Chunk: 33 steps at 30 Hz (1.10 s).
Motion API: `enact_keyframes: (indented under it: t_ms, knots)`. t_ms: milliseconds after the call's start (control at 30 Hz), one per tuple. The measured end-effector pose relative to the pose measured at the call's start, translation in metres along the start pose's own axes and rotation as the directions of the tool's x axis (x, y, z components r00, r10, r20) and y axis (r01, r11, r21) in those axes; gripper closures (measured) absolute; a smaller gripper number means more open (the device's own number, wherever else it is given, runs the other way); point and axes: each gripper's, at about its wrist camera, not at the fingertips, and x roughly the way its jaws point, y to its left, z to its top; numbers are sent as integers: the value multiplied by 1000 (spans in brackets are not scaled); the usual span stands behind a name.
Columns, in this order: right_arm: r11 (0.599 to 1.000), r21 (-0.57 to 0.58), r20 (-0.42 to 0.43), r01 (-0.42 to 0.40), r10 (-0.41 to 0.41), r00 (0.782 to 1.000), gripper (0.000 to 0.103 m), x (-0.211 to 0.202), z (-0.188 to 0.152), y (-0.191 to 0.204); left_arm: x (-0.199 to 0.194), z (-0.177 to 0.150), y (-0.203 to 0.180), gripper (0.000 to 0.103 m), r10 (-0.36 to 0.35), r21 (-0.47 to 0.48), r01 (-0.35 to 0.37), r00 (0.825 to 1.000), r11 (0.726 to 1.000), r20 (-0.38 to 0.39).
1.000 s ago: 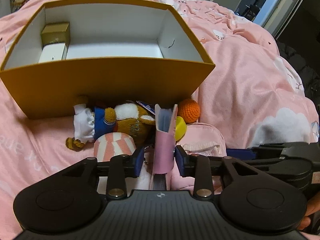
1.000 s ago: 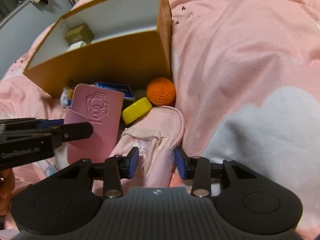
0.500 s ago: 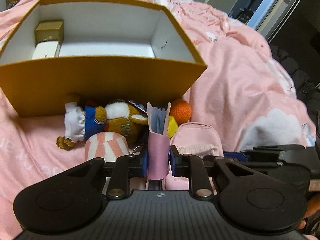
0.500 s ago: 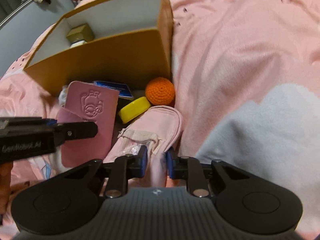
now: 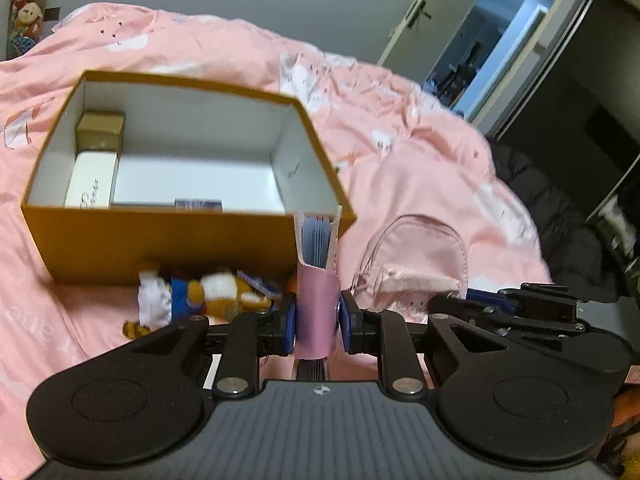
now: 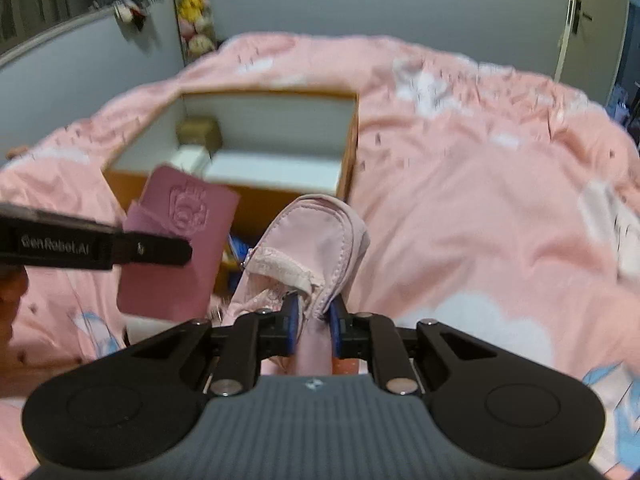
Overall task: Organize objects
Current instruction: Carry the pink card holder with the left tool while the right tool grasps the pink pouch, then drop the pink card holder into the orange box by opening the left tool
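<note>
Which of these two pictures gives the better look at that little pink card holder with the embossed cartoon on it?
The right wrist view: the pink card holder shows its whole embossed front, clamped by the left tongs. The left wrist view shows only its thin edge, with blue card sleeves fanning out on top, pinched between the tongs' blue pads.

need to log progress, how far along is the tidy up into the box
Early. Already inside the orange box: a gold box, a white box and a small blue item. In hand: the left gripper is shut on the pink card holder, the right gripper on the pink pouch. Left on the bed: the plush toy.
</note>
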Motion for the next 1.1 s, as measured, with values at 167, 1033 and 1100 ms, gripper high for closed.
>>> enact_keyframes:
  t_ms: [167, 1033, 1100]
  knots:
    - [999, -20, 104, -36, 38, 994, 87, -8, 39, -2, -9, 30, -1, 79, 38, 17, -39, 996, 999, 78]
    - [1000, 11, 91, 7, -8, 996, 87, 125, 126, -22, 136, 91, 77, 79, 6, -171, -33, 988, 985, -152]
    - [1000, 18, 95, 3, -5, 995, 87, 127, 127, -26, 143, 89, 78, 79, 2, -172, -32, 985, 985, -175]
